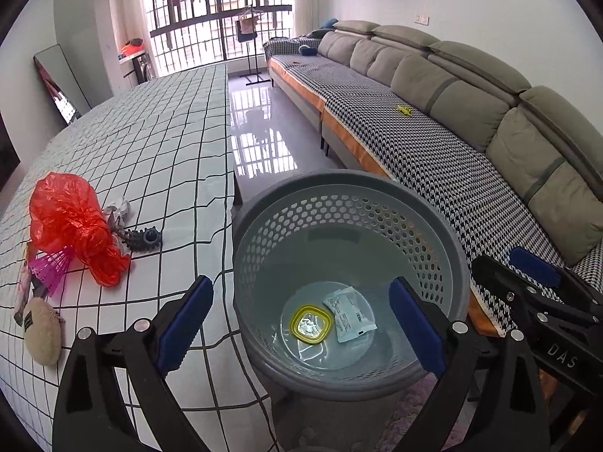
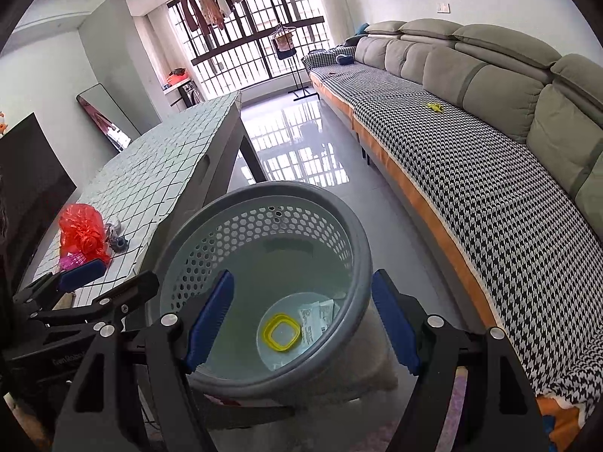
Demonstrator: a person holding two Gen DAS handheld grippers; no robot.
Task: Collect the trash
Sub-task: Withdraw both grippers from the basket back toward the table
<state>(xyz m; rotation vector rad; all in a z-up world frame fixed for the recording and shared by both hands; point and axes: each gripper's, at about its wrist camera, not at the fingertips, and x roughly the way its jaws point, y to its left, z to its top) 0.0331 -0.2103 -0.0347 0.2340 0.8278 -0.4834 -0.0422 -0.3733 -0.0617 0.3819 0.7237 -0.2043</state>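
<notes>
Left gripper (image 1: 301, 324), right gripper (image 2: 301, 320) above bin (image 1: 444, 226), jaws apart, empty. Yellow lid (image 1: 311, 324), packet (image 1: 350, 314) inside. Red bag (image 1: 75, 222) on table (image 1: 158, 143), left.

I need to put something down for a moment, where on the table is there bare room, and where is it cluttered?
The checked tablecloth is bare beyond the red plastic bag, toward the window, and in the near strip between the bag and the grey bin. The near left corner is crowded: bag, crumpled paper, black toothed piece, pink shuttlecock, beige pouch.

Bright daylight enters through the barred window (image 1: 222, 19); strong glare reflects off the glossy floor (image 2: 301, 143); fisheye bending and dark vignetting at edges; focus sharp.
</notes>
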